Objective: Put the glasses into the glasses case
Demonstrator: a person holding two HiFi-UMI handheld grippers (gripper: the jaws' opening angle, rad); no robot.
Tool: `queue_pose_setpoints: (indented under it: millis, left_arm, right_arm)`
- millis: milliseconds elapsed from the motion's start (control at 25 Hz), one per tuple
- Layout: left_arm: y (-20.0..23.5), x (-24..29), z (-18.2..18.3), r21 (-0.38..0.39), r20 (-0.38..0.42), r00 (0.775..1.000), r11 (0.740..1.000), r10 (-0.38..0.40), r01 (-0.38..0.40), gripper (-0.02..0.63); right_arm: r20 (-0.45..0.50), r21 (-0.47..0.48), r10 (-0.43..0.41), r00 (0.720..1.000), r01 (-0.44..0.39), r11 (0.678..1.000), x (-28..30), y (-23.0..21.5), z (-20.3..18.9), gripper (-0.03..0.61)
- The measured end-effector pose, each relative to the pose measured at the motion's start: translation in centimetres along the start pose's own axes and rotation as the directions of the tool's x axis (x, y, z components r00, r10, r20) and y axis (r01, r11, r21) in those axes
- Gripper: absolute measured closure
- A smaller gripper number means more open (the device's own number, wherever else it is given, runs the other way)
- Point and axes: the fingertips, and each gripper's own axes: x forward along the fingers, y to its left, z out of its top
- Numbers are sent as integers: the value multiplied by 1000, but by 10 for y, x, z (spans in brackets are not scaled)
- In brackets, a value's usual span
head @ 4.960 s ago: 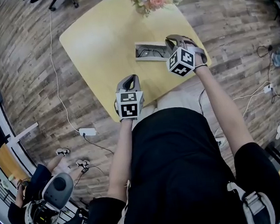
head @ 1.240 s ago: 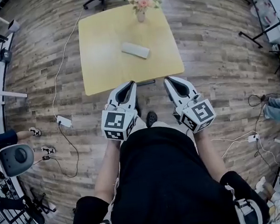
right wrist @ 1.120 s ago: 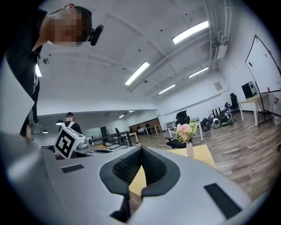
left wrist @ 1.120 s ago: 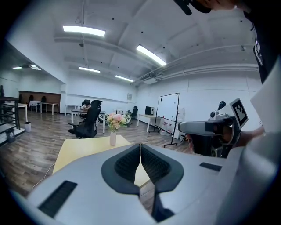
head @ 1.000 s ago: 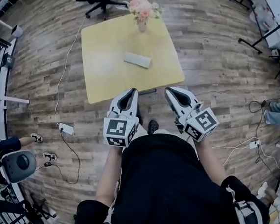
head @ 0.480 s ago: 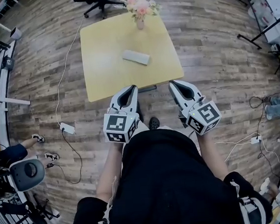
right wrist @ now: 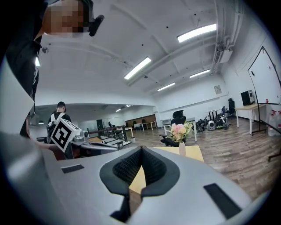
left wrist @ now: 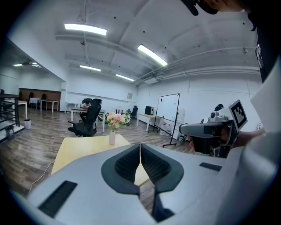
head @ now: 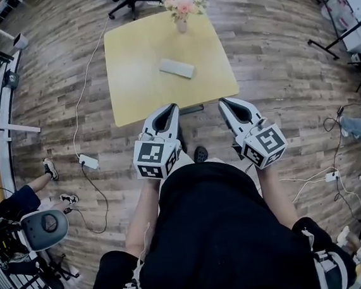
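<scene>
Left gripper and right gripper sit closed, empty, off table's near edge. Glasses case appears shut; if unlatched, it could spring open.

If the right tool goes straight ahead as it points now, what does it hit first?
The right tool would probably meet the near edge of the yellow table first; nothing shows between, though depth is unclear.

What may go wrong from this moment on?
The grey rectangular glasses case looks closed on the yellow square table, so whether the glasses sit properly inside cannot be checked. The white vase of pink flowers stands close to the far table edge; a reach past the case might topple it. A white power strip on the wooden floor could trip the person.
</scene>
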Motion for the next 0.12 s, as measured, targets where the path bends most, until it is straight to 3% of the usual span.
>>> queue_pose_setpoints:
  millis: [120]
  left_arm:
    - [1,-3,-3,-7,-7,1000,1000,2,-2,589]
  right_arm:
    - [-8,-2,3,1000,-3,1000,-1,3,-3,565]
